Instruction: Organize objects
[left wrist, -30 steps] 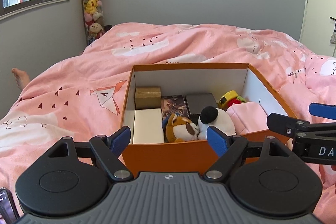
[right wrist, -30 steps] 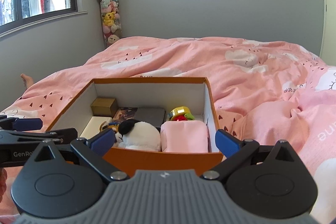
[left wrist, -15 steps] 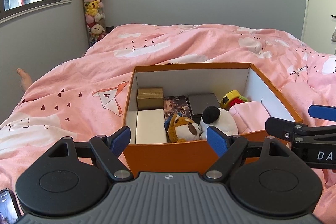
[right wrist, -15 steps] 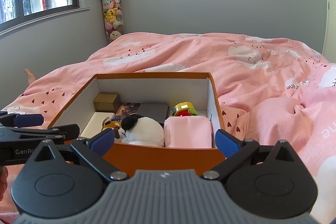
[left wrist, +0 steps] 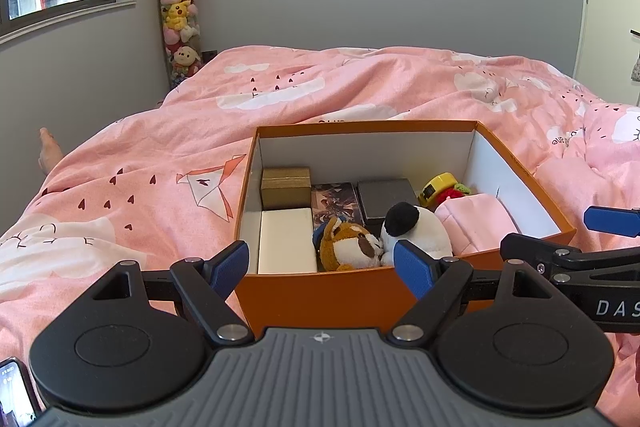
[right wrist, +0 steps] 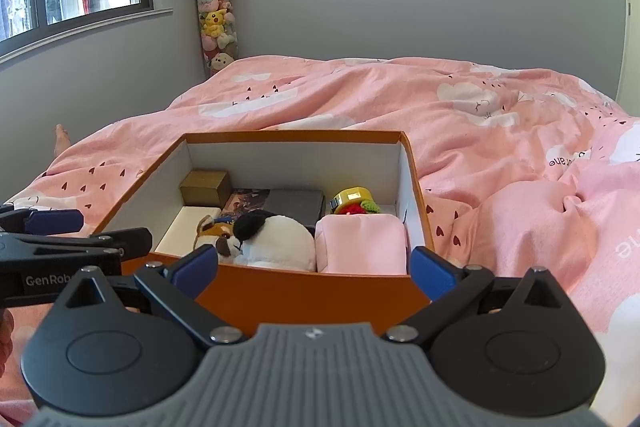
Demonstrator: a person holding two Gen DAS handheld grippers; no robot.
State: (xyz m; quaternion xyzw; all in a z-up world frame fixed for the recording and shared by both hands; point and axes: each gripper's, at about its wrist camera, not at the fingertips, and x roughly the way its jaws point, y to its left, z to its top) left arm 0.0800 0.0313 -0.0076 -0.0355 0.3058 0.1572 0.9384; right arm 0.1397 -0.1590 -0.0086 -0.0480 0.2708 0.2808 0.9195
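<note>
Left wrist view puts your left gripper (left wrist: 322,265) just short of the near wall of the orange box (left wrist: 320,297), tongs spread and holding nothing. That box sits on the pink duvet (left wrist: 160,155), and inside you can count two stuffed animals — a brown one (left wrist: 349,242) and a black-and-white one (left wrist: 416,231) — against the near wall. At the left wall lie one white box (left wrist: 286,241) and one gold box (left wrist: 286,187); along the far wall are one dark box (left wrist: 386,199), one picture card (left wrist: 334,197) and one yellow tape roll (left wrist: 438,187). A folded pink cloth (left wrist: 478,223) fills the near right corner. The toys and cloth look soft and light, so pinch a plump part; the small boxes look stiff and want a grip across opposite sides.

Right wrist view shows your right gripper (right wrist: 314,269) also spread and empty, before the same near wall, with the box (right wrist: 312,297) probably light enough to lift by its rim with both grippers.
</note>
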